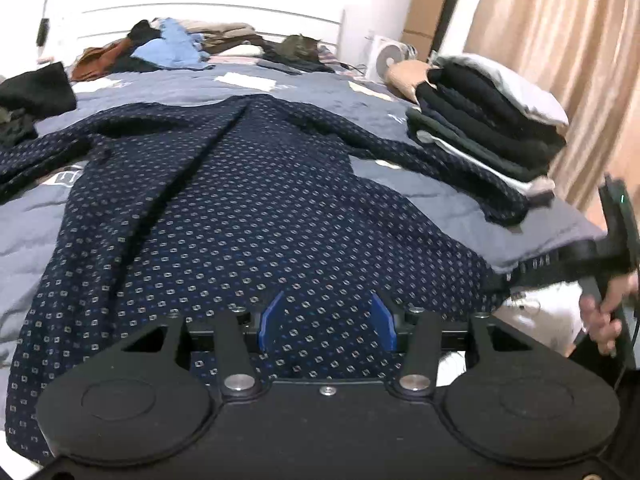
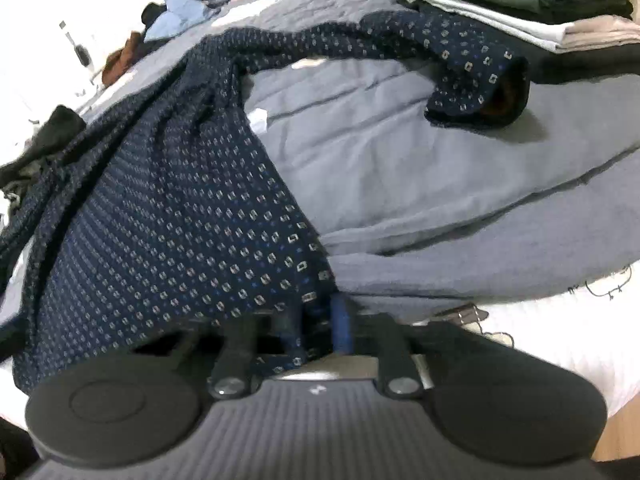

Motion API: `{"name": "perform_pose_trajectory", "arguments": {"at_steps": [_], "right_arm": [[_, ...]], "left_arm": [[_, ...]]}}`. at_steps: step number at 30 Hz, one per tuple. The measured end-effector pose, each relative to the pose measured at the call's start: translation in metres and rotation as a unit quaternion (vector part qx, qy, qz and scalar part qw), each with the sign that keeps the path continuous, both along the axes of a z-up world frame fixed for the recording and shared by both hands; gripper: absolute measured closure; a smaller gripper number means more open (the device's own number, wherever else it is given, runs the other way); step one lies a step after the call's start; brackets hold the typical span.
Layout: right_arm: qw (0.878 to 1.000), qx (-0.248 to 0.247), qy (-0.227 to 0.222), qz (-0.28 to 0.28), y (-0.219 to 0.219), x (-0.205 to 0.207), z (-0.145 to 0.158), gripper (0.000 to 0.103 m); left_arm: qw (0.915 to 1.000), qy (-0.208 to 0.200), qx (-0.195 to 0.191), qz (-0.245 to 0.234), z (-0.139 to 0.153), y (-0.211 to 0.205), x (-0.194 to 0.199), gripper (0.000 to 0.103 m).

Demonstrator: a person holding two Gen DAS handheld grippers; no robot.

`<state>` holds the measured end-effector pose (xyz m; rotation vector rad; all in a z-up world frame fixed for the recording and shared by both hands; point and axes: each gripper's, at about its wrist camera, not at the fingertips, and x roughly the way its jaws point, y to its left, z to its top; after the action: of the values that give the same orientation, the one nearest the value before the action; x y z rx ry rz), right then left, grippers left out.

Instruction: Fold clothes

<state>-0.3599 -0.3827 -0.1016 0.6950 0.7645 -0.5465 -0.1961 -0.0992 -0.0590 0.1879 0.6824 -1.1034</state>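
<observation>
The near hem of the dotted sweater (image 1: 248,208) goes under the left claw (image 1: 327,322), so its edge is hidden. In the right wrist view the right claw (image 2: 318,320) is blurry. The stack of folded clothes (image 2: 520,0) is cut off at the top edge.

Patterned navy sweater (image 1: 248,208) spread on bed (image 1: 420,188), folded stack (image 1: 488,128) beside
</observation>
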Motion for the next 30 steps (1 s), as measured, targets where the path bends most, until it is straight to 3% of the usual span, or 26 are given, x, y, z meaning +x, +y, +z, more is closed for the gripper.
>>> {"name": "perform_pose_trajectory", "arguments": {"at_steps": [5, 8, 12, 16, 23, 30], "right_arm": [[0.996, 0.025, -0.082, -0.010, 0.007, -0.011, 0.018, 0.096], [0.991, 0.048, -0.123, -0.010, 0.008, -0.017, 0.025, 0.096], [0.983, 0.082, -0.161, -0.011, 0.007, -0.020, 0.027, 0.096], [0.977, 0.104, -0.185, -0.015, 0.004, -0.024, 0.026, 0.096], [0.968, 0.130, -0.216, -0.014, -0.003, -0.041, 0.025, 0.096], [0.963, 0.148, -0.227, -0.004, -0.005, -0.045, 0.019, 0.096]], "left_arm": [[0.9990, -0.031, 0.006, -0.033, -0.001, -0.015, -0.022, 0.055], [0.9966, -0.057, 0.011, -0.058, -0.003, -0.025, -0.041, 0.049], [0.9882, -0.116, 0.030, -0.095, -0.011, -0.046, -0.069, 0.046], [0.9790, -0.153, 0.048, -0.126, -0.022, -0.070, -0.090, 0.047], [0.9719, -0.175, 0.051, -0.149, -0.037, -0.109, -0.113, 0.046], [0.9560, -0.251, 0.066, -0.136, -0.056, -0.148, -0.136, 0.044]]}}
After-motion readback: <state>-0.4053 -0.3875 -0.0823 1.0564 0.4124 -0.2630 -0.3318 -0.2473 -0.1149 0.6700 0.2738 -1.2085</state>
